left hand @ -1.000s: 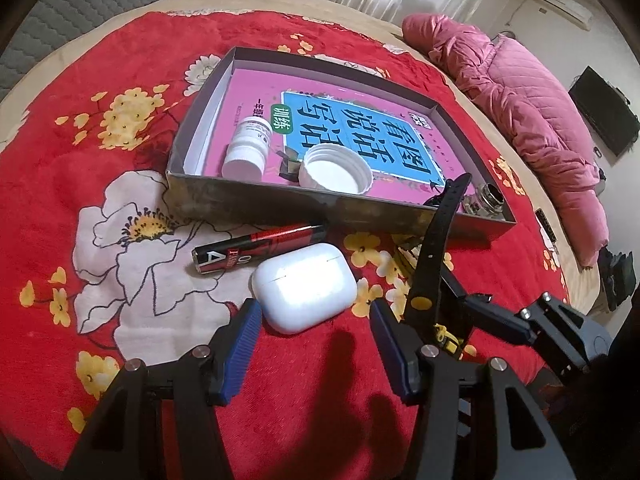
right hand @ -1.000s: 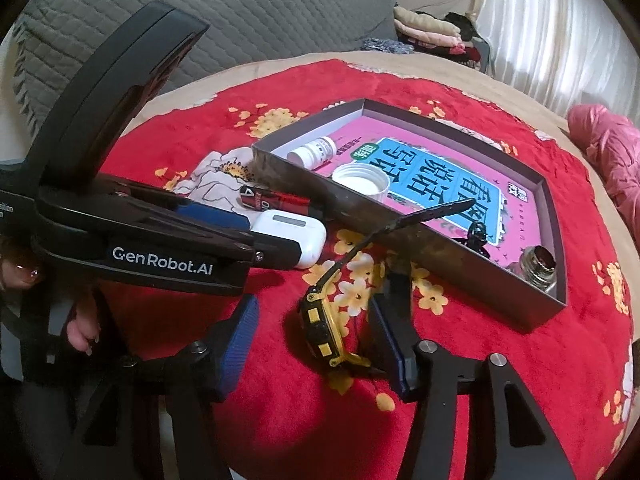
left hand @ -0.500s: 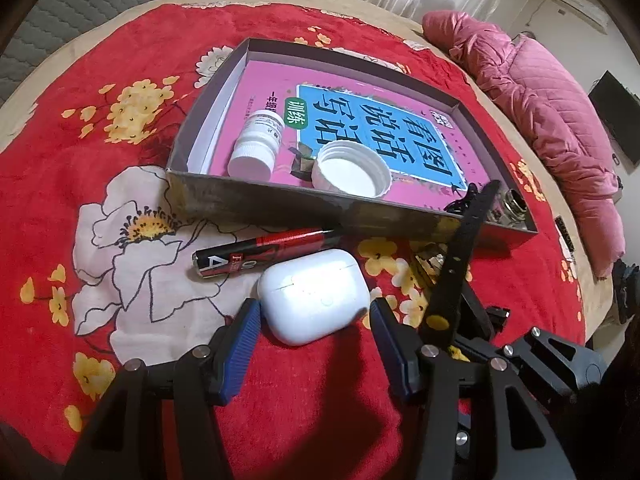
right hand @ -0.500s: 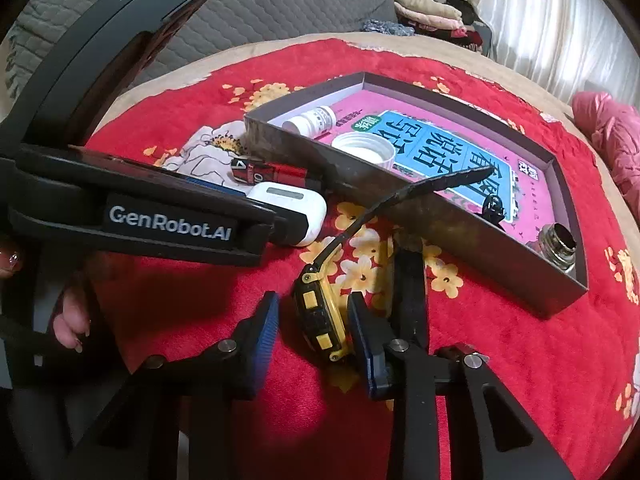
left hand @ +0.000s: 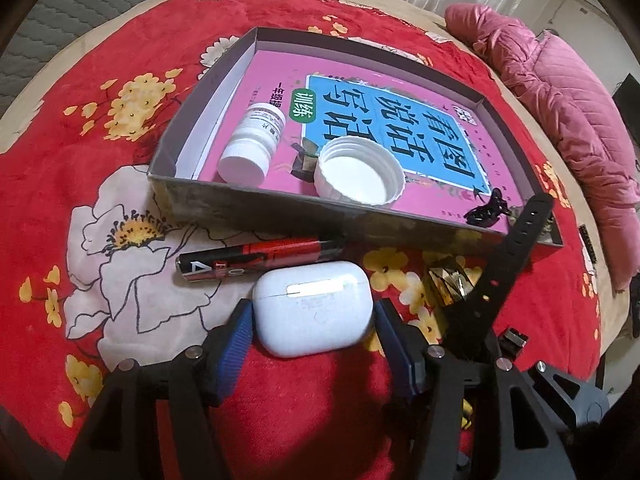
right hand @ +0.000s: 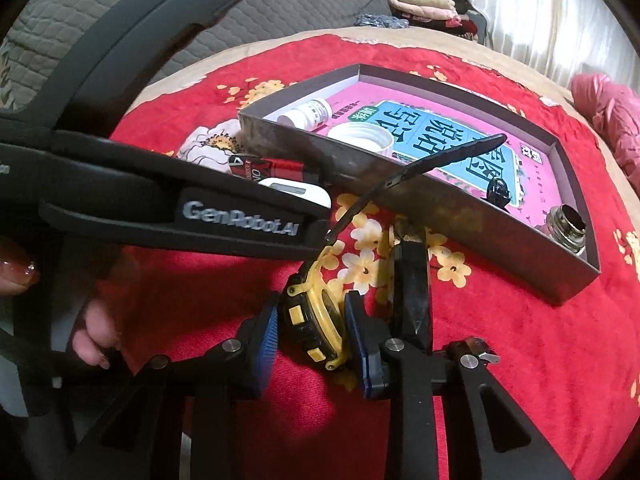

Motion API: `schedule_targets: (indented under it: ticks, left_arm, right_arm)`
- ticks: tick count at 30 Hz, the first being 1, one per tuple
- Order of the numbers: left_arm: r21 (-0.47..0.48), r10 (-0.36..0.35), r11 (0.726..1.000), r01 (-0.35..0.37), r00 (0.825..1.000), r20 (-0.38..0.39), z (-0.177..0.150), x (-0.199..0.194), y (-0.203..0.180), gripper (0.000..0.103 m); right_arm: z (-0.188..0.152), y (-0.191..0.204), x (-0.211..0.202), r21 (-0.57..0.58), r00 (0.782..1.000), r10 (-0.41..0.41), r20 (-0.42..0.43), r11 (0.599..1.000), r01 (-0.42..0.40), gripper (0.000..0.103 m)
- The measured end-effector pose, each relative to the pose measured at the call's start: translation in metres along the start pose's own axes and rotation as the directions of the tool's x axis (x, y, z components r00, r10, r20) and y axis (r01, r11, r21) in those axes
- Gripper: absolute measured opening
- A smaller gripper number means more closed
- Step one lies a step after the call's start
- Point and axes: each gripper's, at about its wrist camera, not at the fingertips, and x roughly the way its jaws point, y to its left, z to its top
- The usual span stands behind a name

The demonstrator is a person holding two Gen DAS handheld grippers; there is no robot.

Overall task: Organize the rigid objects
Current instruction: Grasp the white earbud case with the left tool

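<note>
Left wrist view: the left gripper (left hand: 312,328) straddles a white earbud case (left hand: 314,308) lying on the red flowered blanket (left hand: 120,92); its jaws are opening, with the case between the blue pads (left hand: 238,332) and a sliver of room on each side, so nothing is clamped. Just beyond the case lies a red and black tube (left hand: 260,258), close against the near wall of a shallow grey box (left hand: 280,208). In the box, on a pink and blue booklet (left hand: 392,120), a white pill bottle (left hand: 254,144) lies on its side beside an upturned white lid (left hand: 360,176), and a small black clip (left hand: 486,212) sits toward the right corner. In the right wrist view, the right gripper (right hand: 310,328) has its jaws closing around a black and yellow watch (right hand: 312,320), and the blue pads (right hand: 267,332) look to be pressing on both sides of the watch body, which stands on edge on the blanket. The watch strap (right hand: 420,168) arcs up over the box's near wall. A small metal-capped jar (right hand: 568,226) stands in the box's near right corner. At the left edge a person's fingers (right hand: 96,336) wrap the left gripper's handle.
</note>
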Motion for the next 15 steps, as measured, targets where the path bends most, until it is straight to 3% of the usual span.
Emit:
schedule_targets:
  ticks: [15]
  left_arm:
    - [-0.004, 0.063, 0.998, -0.063, 0.998, -0.006, 0.007, 0.011, -0.006, 0.061]
  right_arm:
    - [-0.004, -0.004, 0.002, 0.030, 1.000, 0.015, 0.010, 0.999, -0.015, 0.032]
